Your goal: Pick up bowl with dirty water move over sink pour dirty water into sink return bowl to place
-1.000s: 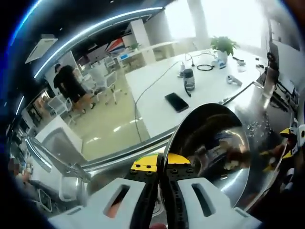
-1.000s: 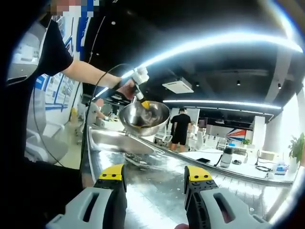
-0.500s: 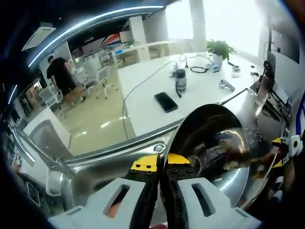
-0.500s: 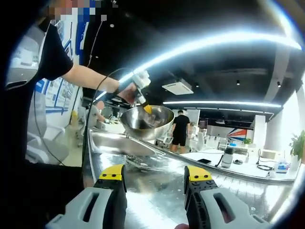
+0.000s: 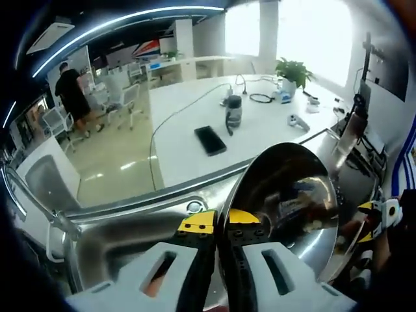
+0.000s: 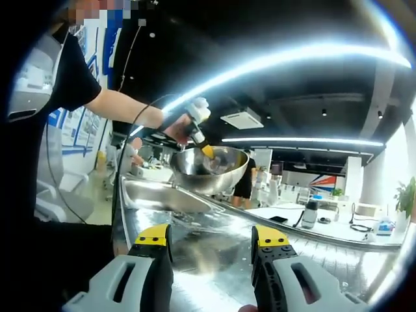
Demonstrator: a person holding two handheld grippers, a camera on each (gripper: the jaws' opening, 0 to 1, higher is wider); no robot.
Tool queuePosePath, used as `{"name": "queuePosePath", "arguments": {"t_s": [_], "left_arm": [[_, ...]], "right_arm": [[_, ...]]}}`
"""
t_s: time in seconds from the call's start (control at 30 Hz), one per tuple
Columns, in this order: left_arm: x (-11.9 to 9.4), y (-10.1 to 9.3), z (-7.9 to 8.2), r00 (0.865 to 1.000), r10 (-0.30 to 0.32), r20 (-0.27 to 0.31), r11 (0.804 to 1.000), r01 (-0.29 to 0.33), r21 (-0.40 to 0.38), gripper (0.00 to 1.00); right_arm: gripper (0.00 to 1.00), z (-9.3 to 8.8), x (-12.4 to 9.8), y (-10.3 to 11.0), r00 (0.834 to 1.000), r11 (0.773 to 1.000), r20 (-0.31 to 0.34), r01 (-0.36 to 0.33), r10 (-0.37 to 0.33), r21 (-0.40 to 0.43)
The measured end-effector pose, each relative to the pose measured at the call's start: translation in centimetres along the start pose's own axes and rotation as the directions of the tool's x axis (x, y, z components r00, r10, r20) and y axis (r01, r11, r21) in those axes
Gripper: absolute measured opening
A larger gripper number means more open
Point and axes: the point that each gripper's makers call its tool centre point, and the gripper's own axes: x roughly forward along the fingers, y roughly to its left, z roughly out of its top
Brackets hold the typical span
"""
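A shiny steel bowl (image 5: 286,195) hangs in the air above the steel counter, and my left gripper (image 5: 220,227) is shut on its rim. Reflections cover the inside of the bowl, so I cannot tell whether water is in it. In the right gripper view the bowl (image 6: 209,169) hangs nearly level above the far end of the sink (image 6: 162,195), held by the left gripper (image 6: 198,127) in a person's hand. My right gripper (image 6: 211,244) is open and holds nothing, low over the counter and well short of the bowl. The sink basin (image 5: 123,237) lies at the lower left.
The steel counter (image 6: 260,247) runs past the sink. Behind it stands a white table (image 5: 195,110) with a phone (image 5: 210,140), a bottle (image 5: 233,110), cables and a plant (image 5: 294,70). A person (image 5: 70,94) stands far off among chairs.
The left gripper has carried the bowl a little to the right in the right gripper view and brought it more level. The left gripper view has swung, showing more of the basin. The right gripper stayed put.
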Motion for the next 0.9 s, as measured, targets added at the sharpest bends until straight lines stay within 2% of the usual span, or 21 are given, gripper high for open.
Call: {"name": "queuePosePath", "arguments": {"t_s": [0.2, 0.57, 0.9], "left_arm": [[0.7, -1.4, -0.1, 1.000, -0.022, -0.012, 1.000, 0.022, -0.003, 0.00], [3.6, -2.8, 0.2, 0.998, -0.068, -0.017, 0.994, 0.066, -0.088, 0.00], [5.5, -5.7, -0.1, 0.990, -0.135, -0.039, 0.984, 0.130, -0.119, 0.00]], "right_arm": [[0.42, 0.3, -0.1, 0.0, 1.000, 1.000, 0.018, -0.006, 0.006, 0.020], [0.42, 0.1, 0.0, 0.2, 1.000, 1.000, 0.006, -0.021, 0.021, 0.011], [0.42, 0.2, 0.0, 0.1, 1.000, 1.000, 0.011, -0.012, 0.012, 0.011]]}}
